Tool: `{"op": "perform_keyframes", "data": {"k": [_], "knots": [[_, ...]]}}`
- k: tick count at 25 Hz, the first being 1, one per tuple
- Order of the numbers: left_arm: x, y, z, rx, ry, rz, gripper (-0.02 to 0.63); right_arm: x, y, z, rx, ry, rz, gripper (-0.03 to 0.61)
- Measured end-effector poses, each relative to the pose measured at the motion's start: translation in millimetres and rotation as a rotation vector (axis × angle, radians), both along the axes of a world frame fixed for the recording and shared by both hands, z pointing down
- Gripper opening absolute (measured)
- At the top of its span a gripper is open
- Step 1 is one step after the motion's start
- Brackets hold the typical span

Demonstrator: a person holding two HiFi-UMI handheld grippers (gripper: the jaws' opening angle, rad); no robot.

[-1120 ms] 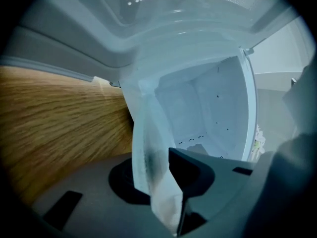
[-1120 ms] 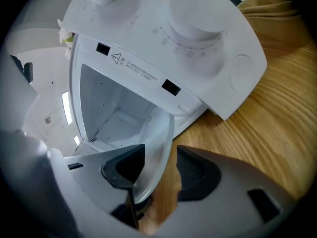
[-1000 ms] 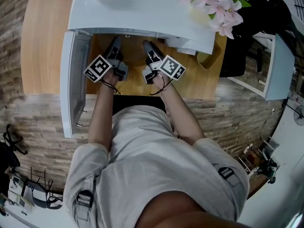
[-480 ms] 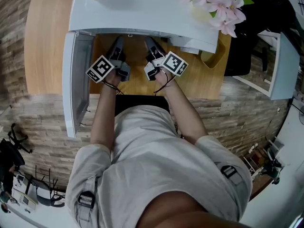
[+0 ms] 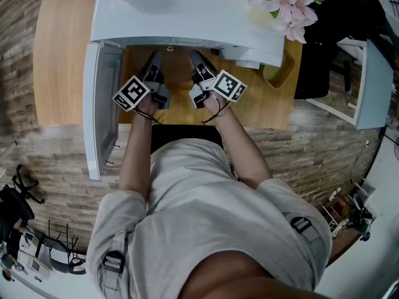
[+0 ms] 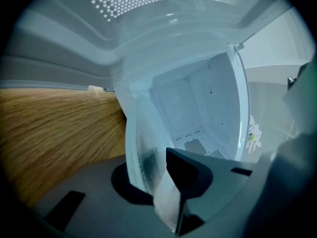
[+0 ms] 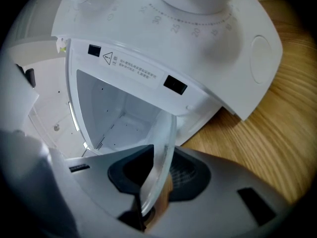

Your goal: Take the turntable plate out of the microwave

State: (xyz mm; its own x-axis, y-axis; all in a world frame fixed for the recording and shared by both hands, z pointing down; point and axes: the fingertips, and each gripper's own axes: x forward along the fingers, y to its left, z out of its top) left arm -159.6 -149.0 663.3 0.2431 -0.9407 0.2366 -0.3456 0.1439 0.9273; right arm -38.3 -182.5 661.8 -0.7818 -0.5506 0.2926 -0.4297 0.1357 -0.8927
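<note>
The white microwave sits on a light wooden tabletop at 12 o'clock of the head view. Its door swings out towards 9 o'clock. Pink flowers lie on its top at 1 o'clock, and brick-patterned flooring runs below the table.

From the head view the oven's top hides the cavity and both sets of jaw tips. Only the marker cubes and bodies of the left gripper and right gripper show, reaching in side by side. The glass turntable plate cannot be seen from there. How far it still sits inside cannot be told.

The plate is at the mouth of the cavity, carried between the two tools. The left gripper has just been closing and now pinches the plate's rim between its dark pads. The right gripper has likewise just been closing and clamps the opposite rim.

Each gripper view catches the disc edge-on, as a thin clear sliver. It runs from the jaws at 6 o'clock up towards the empty white cavity at 12 o'clock. Its faces lie roughly parallel to the tabletop.
</note>
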Motion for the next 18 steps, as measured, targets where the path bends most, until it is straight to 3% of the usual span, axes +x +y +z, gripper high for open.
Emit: {"op": "perform_keyframes", "data": {"k": [18], "knots": [[7.5,24.4,3.9,-0.007,-0.011,0.019,0.084,8.7,27.8,7.3,-0.021,0.000,0.018,0.094]]}}
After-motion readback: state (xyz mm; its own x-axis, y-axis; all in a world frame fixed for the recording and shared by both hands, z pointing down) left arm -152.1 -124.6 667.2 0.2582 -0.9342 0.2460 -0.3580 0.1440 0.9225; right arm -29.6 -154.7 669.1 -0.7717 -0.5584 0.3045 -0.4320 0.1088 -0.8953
